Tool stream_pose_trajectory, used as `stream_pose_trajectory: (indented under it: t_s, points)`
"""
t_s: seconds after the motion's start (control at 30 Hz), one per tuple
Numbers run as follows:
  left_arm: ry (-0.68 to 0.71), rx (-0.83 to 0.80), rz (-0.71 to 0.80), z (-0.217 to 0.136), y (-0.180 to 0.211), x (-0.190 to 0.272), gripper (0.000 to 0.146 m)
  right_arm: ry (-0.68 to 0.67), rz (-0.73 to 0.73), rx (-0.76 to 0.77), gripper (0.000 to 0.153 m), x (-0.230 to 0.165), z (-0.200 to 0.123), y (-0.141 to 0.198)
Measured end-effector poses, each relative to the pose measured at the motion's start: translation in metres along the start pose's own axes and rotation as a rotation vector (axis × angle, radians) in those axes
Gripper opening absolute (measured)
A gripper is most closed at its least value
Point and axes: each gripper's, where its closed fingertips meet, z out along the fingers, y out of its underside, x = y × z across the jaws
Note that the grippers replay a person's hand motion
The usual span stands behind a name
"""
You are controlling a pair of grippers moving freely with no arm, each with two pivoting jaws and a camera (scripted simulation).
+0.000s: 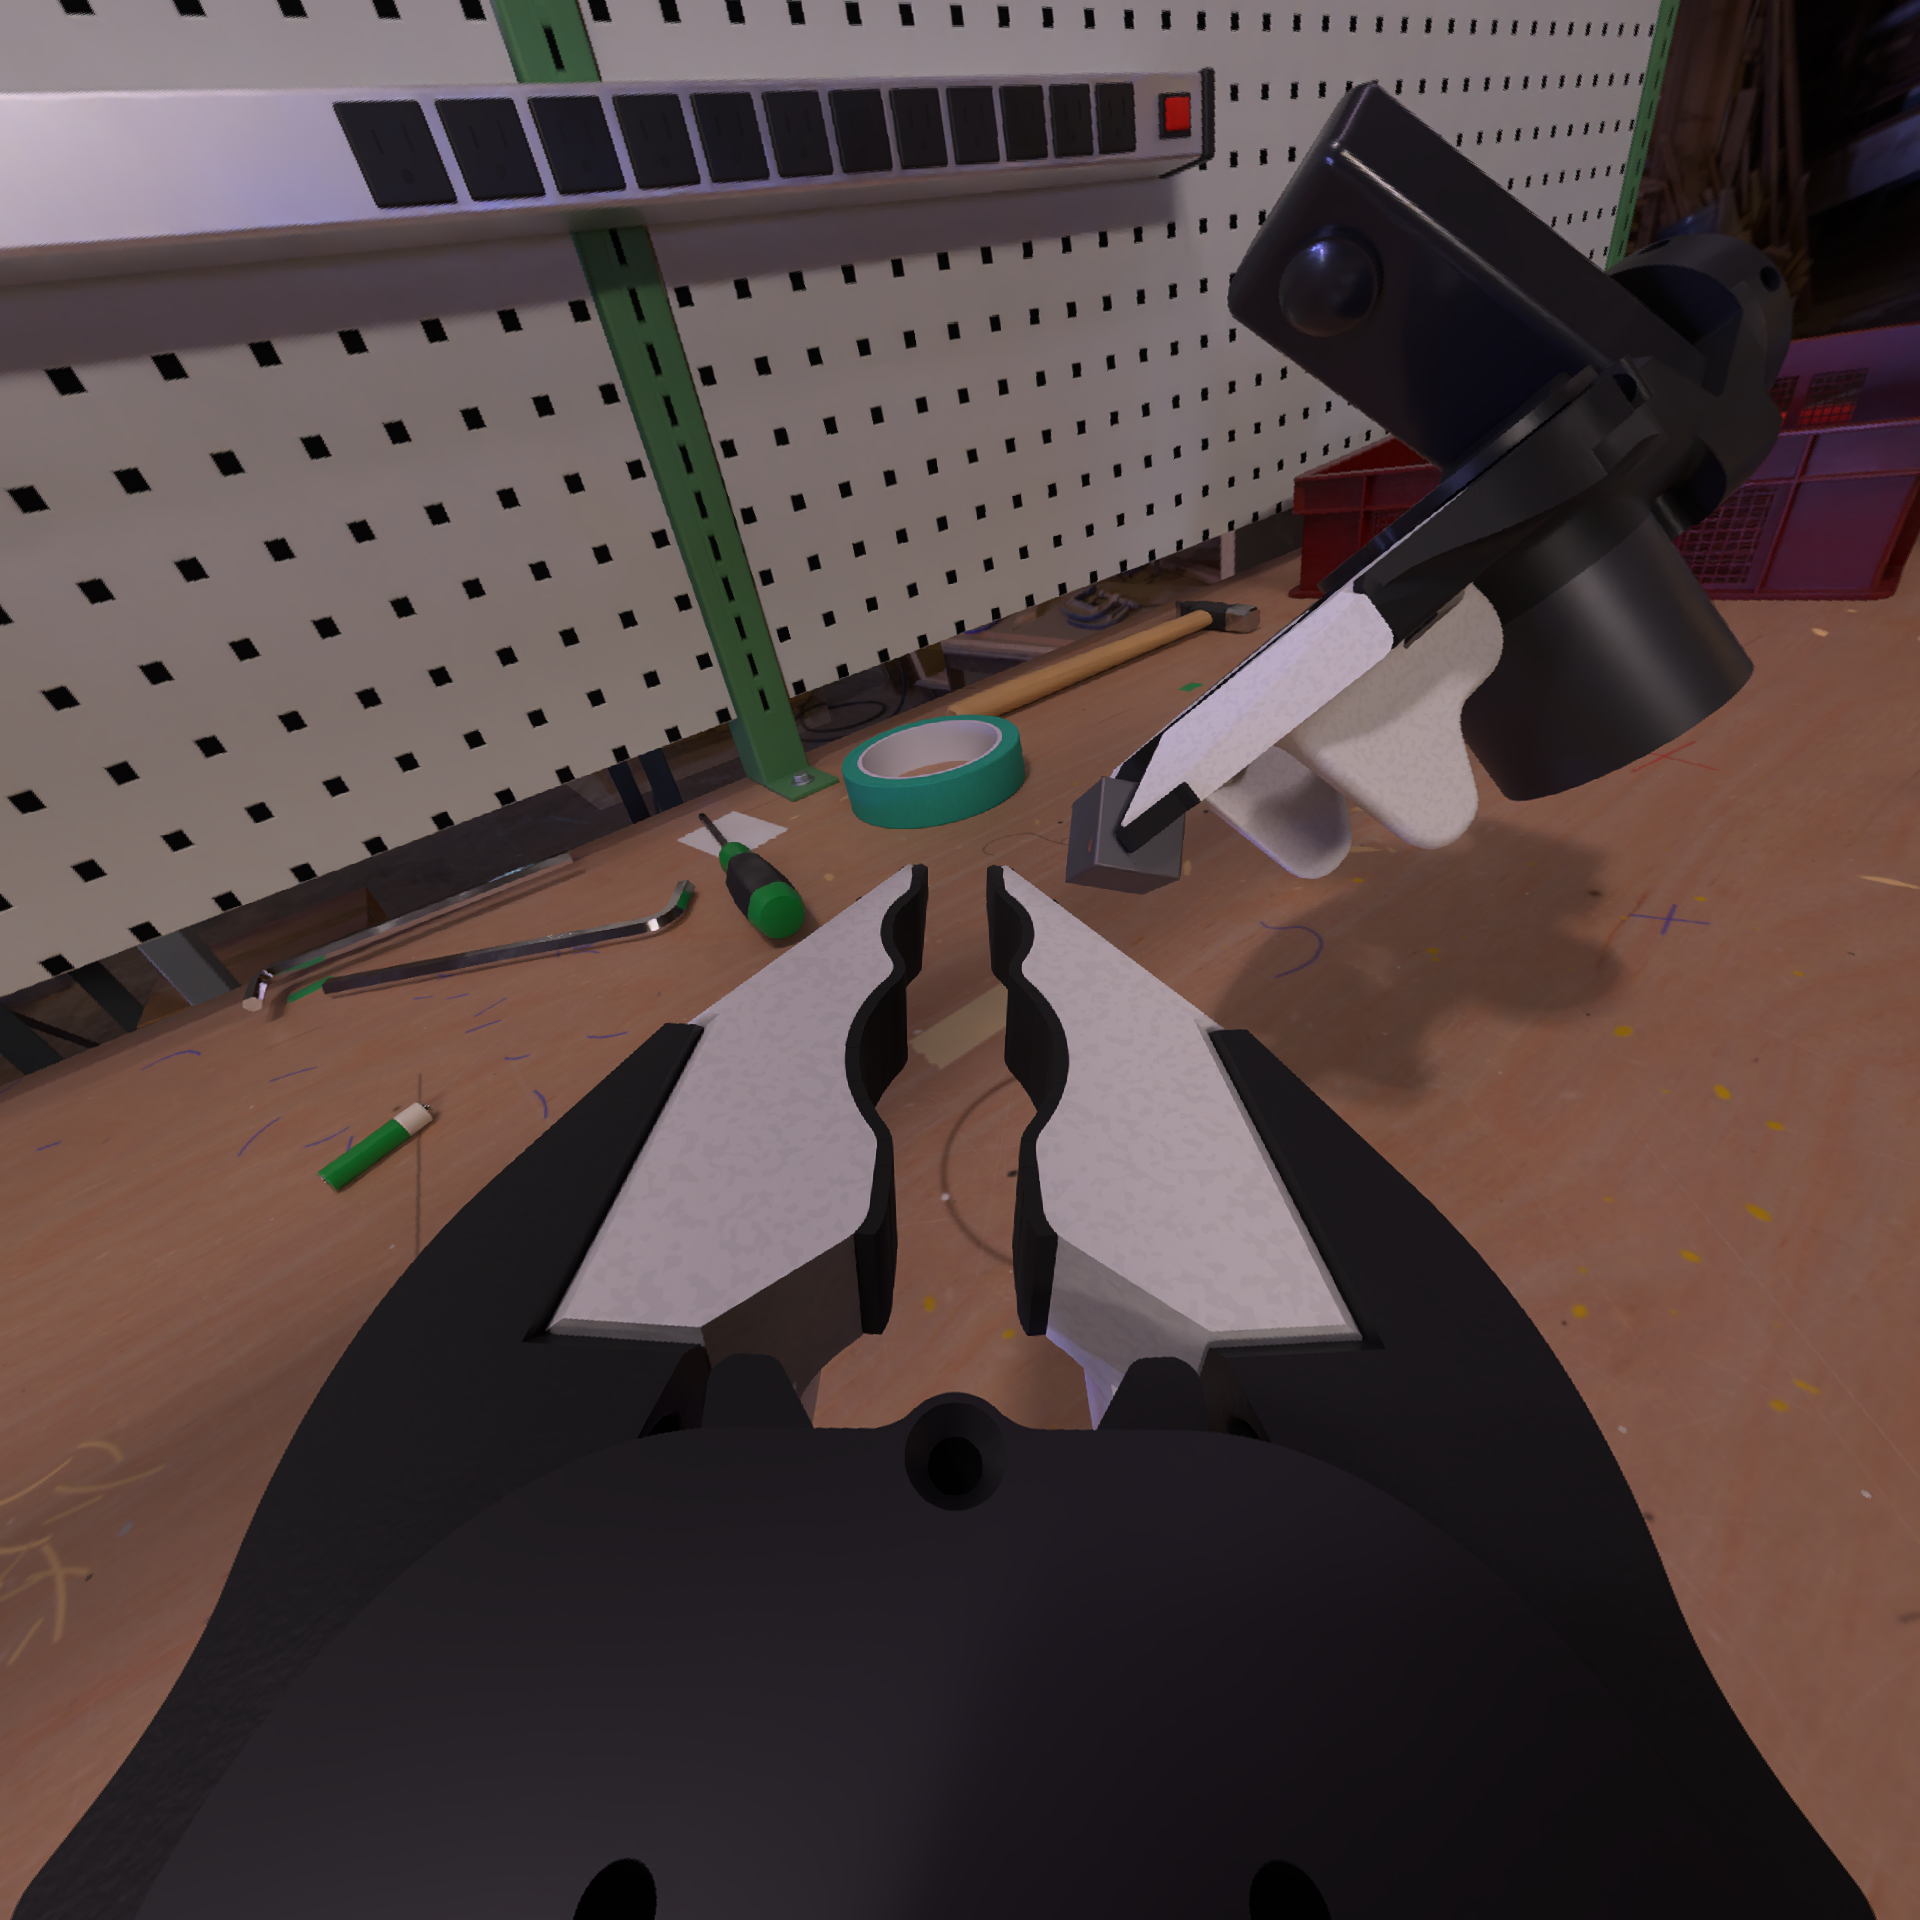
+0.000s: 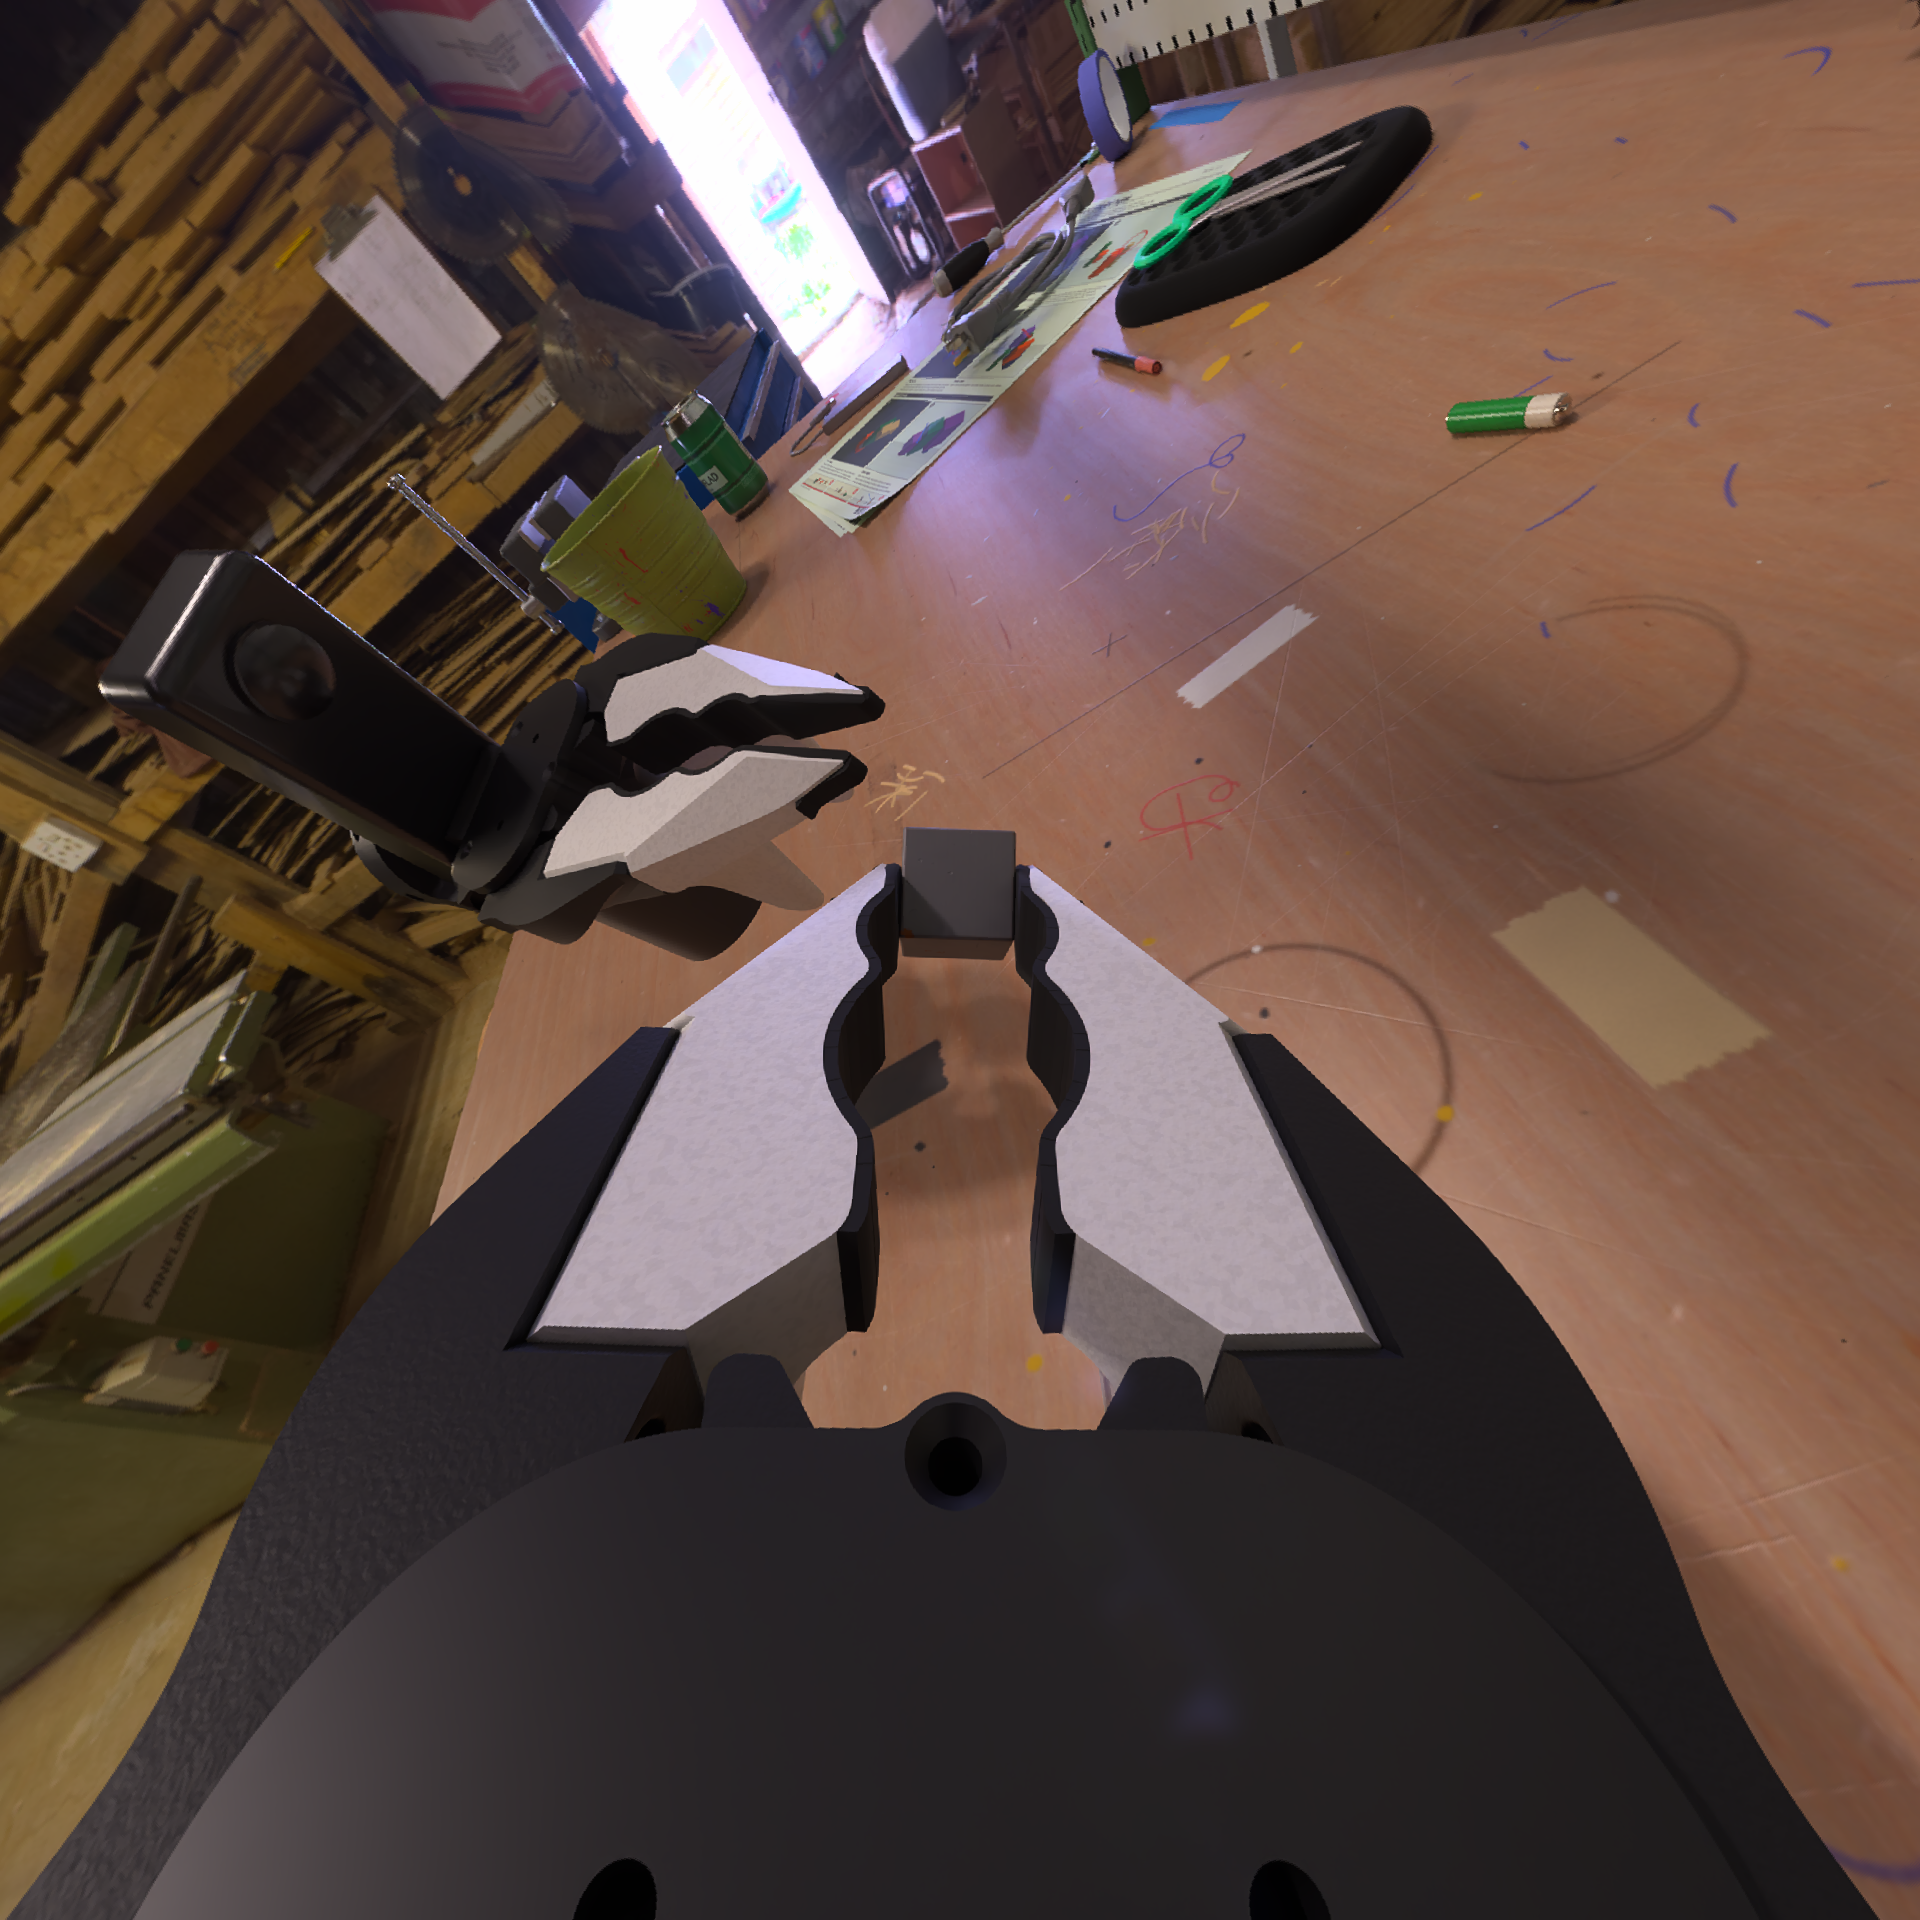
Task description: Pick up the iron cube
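Left wrist view: left gripper (image 1: 956, 883), speckled white fingers with wavy black pads, nearly together on nothing above scuffed plywood bench (image 1: 1455, 1195). Ahead-right, matte grey iron cube (image 1: 1117, 847) pinched by right gripper (image 1: 1138, 821); glossy green tape roll (image 1: 933, 767) just left of it.

Right wrist view: right gripper (image 2: 956, 883) clamped on smooth, square-edged iron cube (image 2: 956, 883) at fingertips, raised over its shadow. Left gripper (image 2: 857, 743) ahead-left, slightly parted.

Right tool (image 2: 956, 883) clamped, left tool (image 1: 956, 883) empty
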Motion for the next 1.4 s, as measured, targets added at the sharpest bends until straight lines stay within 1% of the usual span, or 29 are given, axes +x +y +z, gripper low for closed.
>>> stream_pose_trajectory:
  t_s: [0.3, 0.77, 1.2, 1.27, 1.4]
  points:
    - [-0.006, 0.018, -0.023, 0.0008, -0.0023, -0.0006, 0.011, 0.003, -0.008, 0.008, 0.021, -0.0007, 0.0006, -0.0014]
    - [-0.014, 0.024, -0.037, 0.0030, 0.0000, 0.0008, 0.011, 0.049, -0.043, 0.002, 0.021, 0.0012, -0.0005, -0.0013]
    - [-0.021, 0.038, -0.055, 0.0048, -0.0014, 0.0006, 0.011, 0.039, -0.031, 0.012, 0.021, 0.0014, -0.0014, -0.0024]
    - [-0.026, 0.035, -0.028, 0.0054, -0.0016, 0.0003, 0.011, 0.033, -0.028, 0.013, 0.021, 0.0007, -0.0013, -0.0026]
    - [-0.027, 0.019, -0.037, 0.0067, 0.0012, 0.0006, 0.011, 0.043, -0.031, 0.011, 0.021, 0.0026, -0.0014, -0.0010]
